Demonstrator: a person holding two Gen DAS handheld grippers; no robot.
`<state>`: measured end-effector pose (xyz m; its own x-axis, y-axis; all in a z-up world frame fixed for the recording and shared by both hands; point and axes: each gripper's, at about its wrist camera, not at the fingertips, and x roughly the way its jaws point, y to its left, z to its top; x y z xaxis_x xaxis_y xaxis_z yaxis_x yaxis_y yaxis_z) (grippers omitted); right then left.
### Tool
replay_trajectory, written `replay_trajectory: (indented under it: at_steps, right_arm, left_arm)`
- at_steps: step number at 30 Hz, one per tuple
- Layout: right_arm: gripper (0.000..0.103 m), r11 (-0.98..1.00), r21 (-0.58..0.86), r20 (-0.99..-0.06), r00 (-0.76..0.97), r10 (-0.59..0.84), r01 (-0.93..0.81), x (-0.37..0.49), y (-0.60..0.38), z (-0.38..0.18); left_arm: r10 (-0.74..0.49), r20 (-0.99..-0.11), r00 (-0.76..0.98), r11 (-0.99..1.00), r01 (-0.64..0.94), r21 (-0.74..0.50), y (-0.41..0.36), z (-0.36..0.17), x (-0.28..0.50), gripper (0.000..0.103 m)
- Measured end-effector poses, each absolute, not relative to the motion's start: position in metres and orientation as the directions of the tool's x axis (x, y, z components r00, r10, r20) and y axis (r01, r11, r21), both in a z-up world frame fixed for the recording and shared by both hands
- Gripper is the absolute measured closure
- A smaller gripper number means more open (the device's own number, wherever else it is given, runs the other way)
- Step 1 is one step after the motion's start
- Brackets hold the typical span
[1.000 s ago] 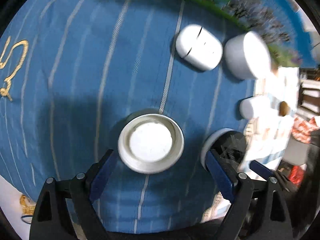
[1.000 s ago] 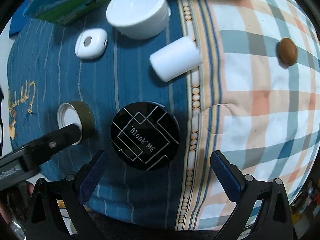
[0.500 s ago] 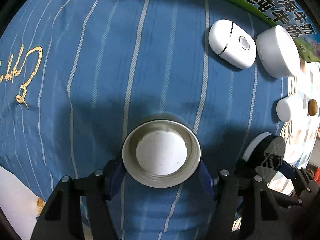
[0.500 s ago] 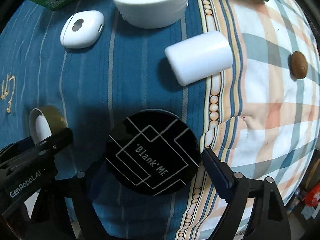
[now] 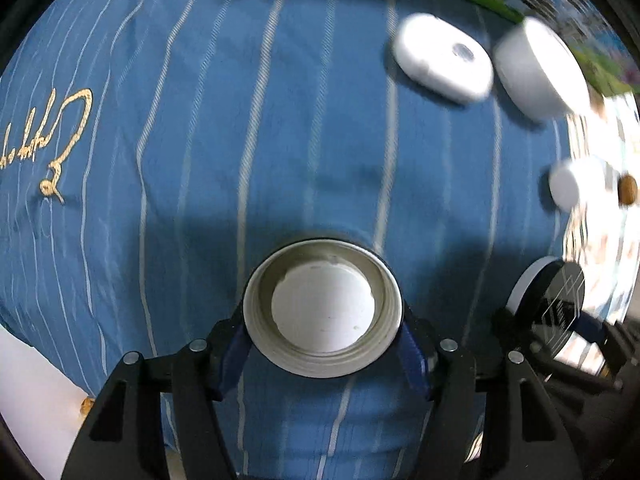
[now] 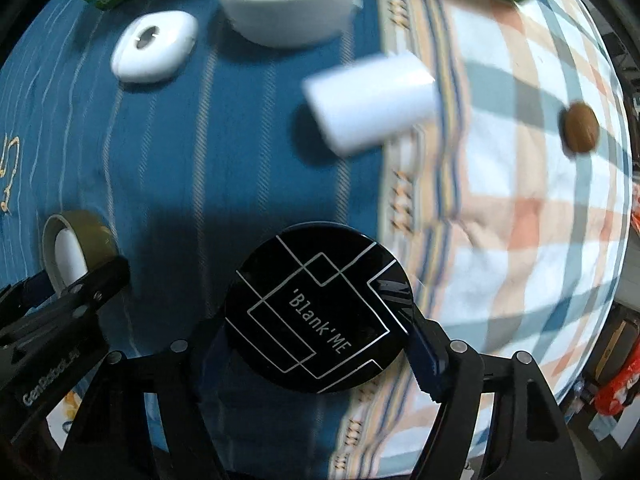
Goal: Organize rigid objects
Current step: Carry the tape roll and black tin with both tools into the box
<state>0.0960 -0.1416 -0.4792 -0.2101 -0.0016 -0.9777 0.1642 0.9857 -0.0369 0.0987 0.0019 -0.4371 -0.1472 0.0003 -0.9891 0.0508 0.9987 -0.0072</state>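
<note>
At lower centre of the left wrist view, the left gripper (image 5: 323,334) is pinching an open-topped round olive cap with white lining (image 5: 322,307) over the blue striped cloth (image 5: 200,120). The right gripper (image 6: 320,344) is clamping a black round "Blank'ME" compact (image 6: 318,308); its left fingertip is hidden. White containers at the top are blurring.

The blue cloth (image 5: 280,120) is woven, matt, with thin white stripes and gold embroidery. The checked cloth (image 6: 520,200) looks soft and matt. The cap (image 5: 323,307) seems plastic, ridged inside. The black disc (image 6: 316,312) is glossy and smooth. The white case (image 6: 154,46) and cylinder (image 6: 370,102) look like smooth plastic.
</note>
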Motion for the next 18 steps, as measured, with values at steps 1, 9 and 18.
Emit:
replay_trajectory:
  at_steps: [1,9,18]
  right_arm:
    - [0.026,0.985,-0.038,-0.976,-0.218,-0.001,0.169,0.093,-0.146,-0.480]
    - [0.025,0.968,-0.026,-0.960,-0.276,0.045,0.248,0.071,-0.177,-0.484]
    - [0.026,0.972,-0.048,-0.967,-0.256,0.014,0.232,0.083,-0.173,-0.480]
  left_arm:
    - [-0.003,-0.988,-0.154,0.998,0.057,-0.012,0.000,-0.437,0.093,0.041]
    - [0.014,-0.986,-0.167,0.994,0.105,-0.004,-0.021,-0.443,0.075,0.041]
    - [0.013,-0.989,-0.148,0.992,0.122,-0.005,-0.033,-0.431,0.073,0.041]
